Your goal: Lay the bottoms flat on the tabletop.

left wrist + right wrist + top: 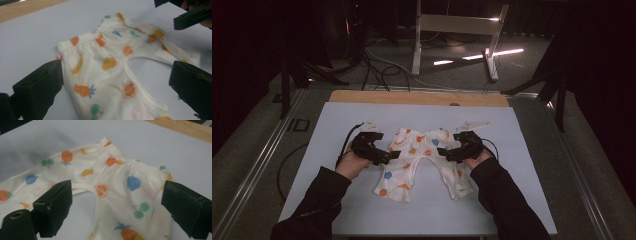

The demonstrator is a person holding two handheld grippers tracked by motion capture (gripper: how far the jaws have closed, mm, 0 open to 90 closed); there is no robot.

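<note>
Both black two-jaw grippers, left (393, 155) and right (444, 153), hung with jaws spread wide, gripping nothing, over the cream fruit-printed cotton baby shorts (419, 162) (lying flat, waistband farthest) on the pale blue table mat (522, 165).

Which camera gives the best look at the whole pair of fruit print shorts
The high view: it shows the whole pair of shorts flat on the white mat, waistband away from the person, both legs spread. The left gripper view shows the waistband and one leg close up; the right gripper view shows the waistband and crotch between its open tongs.
</note>
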